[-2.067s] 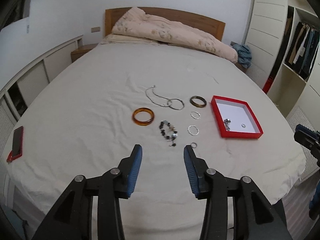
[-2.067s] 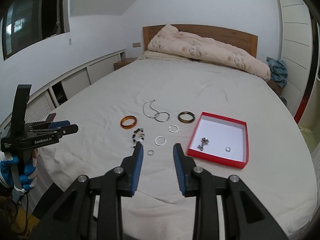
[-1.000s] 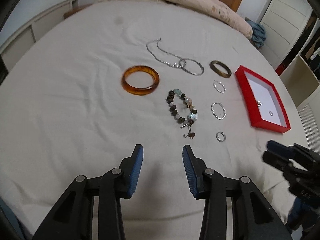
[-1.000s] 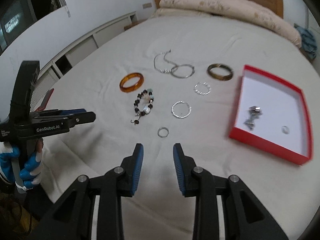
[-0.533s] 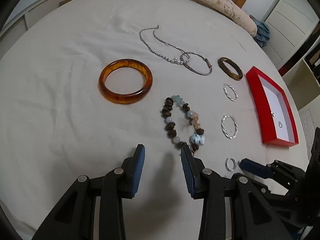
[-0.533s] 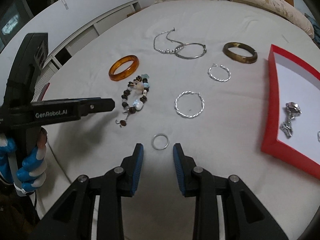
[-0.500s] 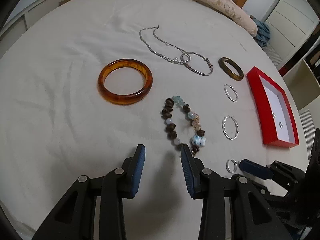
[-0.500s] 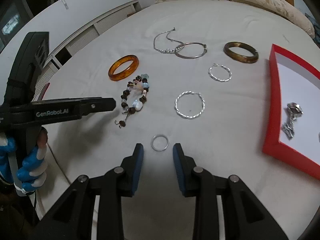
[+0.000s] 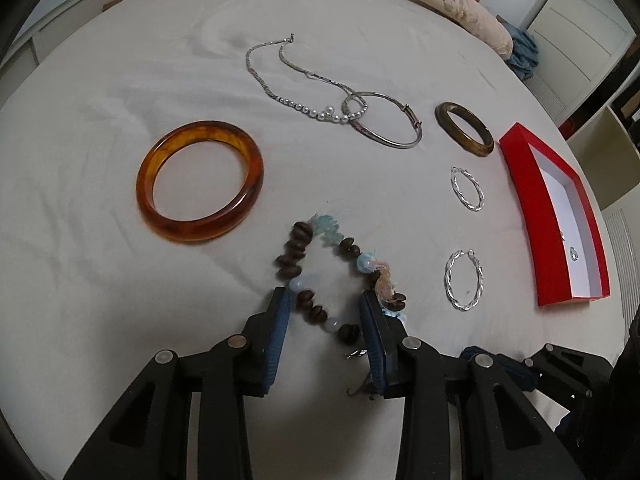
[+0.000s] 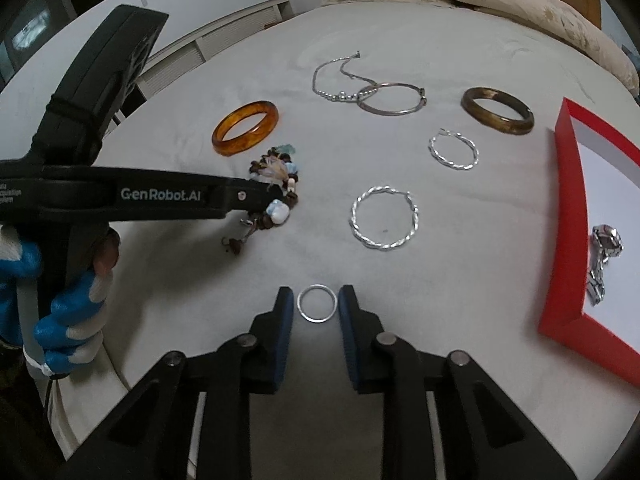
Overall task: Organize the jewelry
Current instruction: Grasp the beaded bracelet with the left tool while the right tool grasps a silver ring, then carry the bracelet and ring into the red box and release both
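Both grippers have dropped close to the bed [image 9: 100,60] since a second ago. Right gripper [image 10: 318,304] now straddles the small ring [image 10: 317,303]; jaws have just been narrowing, pads beside the ring but a gap shows, not pinching yet. Left gripper [image 9: 325,312] brackets the bead bracelet [image 9: 336,272]; jaws have eased inward, open, pads not pressing. Red tray [image 10: 564,240] lies at 3 o'clock of the ring, a charm and another ring already inside. Likely two pickups are about to start; amber bangle [image 9: 200,182], hoops and chain untouched.
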